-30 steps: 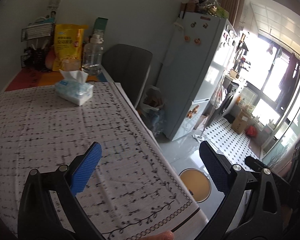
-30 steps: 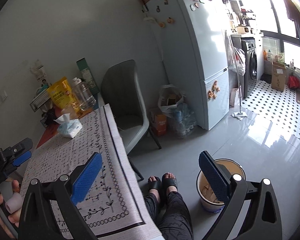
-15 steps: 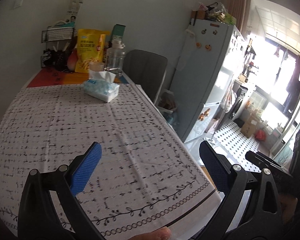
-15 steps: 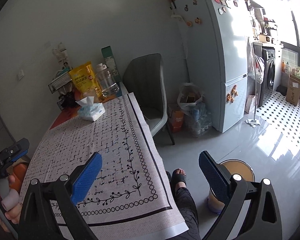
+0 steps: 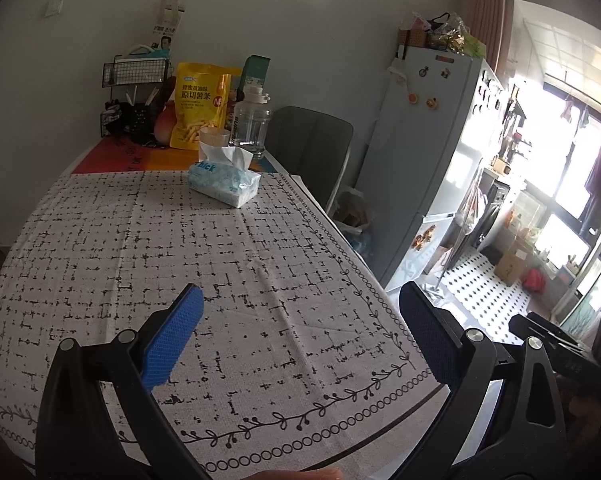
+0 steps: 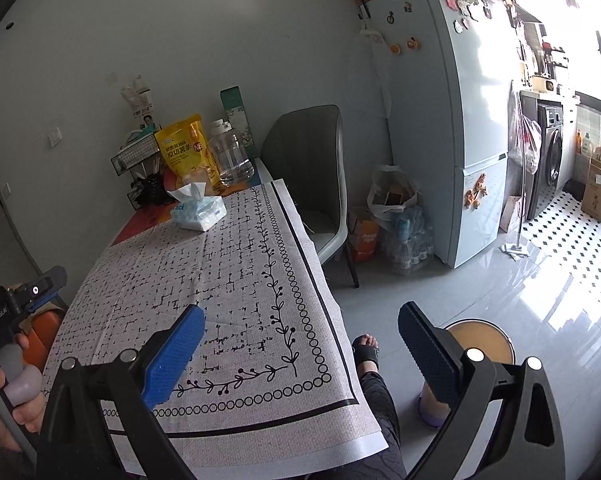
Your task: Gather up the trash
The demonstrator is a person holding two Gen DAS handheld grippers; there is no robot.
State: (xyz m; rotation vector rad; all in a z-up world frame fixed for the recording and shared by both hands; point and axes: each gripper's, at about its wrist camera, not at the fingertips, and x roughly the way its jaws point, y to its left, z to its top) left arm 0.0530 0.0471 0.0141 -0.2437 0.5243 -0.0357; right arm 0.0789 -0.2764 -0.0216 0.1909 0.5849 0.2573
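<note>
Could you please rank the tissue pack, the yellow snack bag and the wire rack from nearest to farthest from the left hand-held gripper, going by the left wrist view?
From the left hand-held gripper:
1. Tissue pack, mid-table, ahead.
2. Yellow snack bag, behind the pack at the table's far end.
3. Wire rack, at the wall, far left.

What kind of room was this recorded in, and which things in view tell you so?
Most likely a home kitchen-dining area: a fridge with magnets, a washing machine by the window, and a dining table with a tissue pack and snacks.
</note>
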